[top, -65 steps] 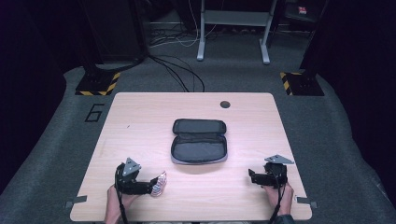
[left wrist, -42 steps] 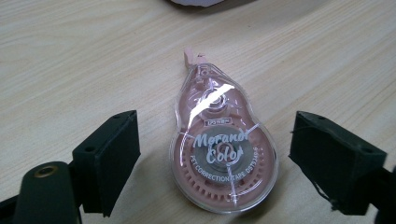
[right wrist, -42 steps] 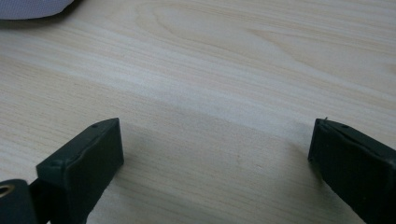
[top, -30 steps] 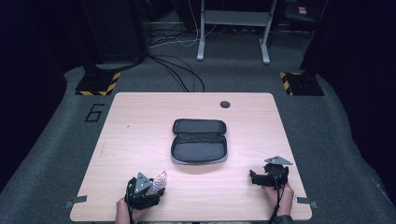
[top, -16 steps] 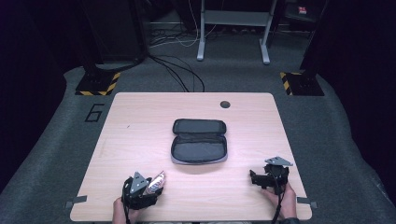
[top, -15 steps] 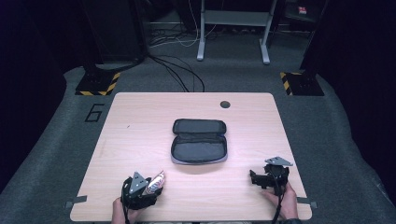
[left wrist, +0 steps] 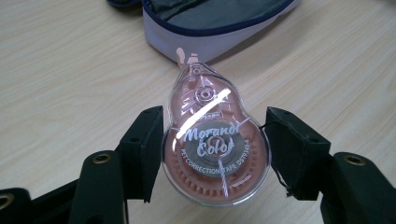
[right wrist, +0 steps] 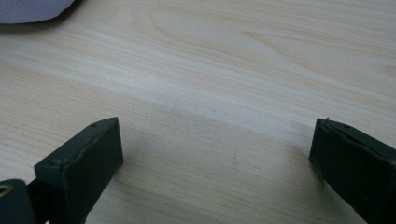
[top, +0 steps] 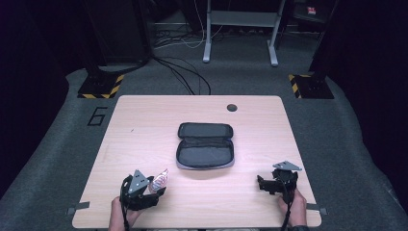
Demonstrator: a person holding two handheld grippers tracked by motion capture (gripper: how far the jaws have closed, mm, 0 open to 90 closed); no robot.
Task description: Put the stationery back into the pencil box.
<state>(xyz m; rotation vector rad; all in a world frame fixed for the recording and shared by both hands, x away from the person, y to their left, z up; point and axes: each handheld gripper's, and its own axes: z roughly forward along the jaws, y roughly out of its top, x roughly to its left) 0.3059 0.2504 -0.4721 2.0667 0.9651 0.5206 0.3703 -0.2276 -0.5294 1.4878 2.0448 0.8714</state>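
Item: pink correction tape dispenser, clear teardrop shell, label reading "Morandi Color", nose pointing toward 12 o'clock in the left gripper view. Location: clamped between the two black jaws of the left gripper, pads pressing its wide round body on both sides; the dispenser hangs clear of the tabletop, at roughly 7 o'clock from the pencil case.

Item: pencil case, dark grey, lying open and flat near the centre of the tabletop, lid half toward 12 o'clock. Its pale outer edge shows just beyond the dispenser's nose in the left gripper view.

Item: right gripper, at 4 o'clock from the pencil case, low near the tabletop's front edge. Jaws spread wide, bare wood between them.

Item: round dark grommet, at 1 o'clock from the pencil case.
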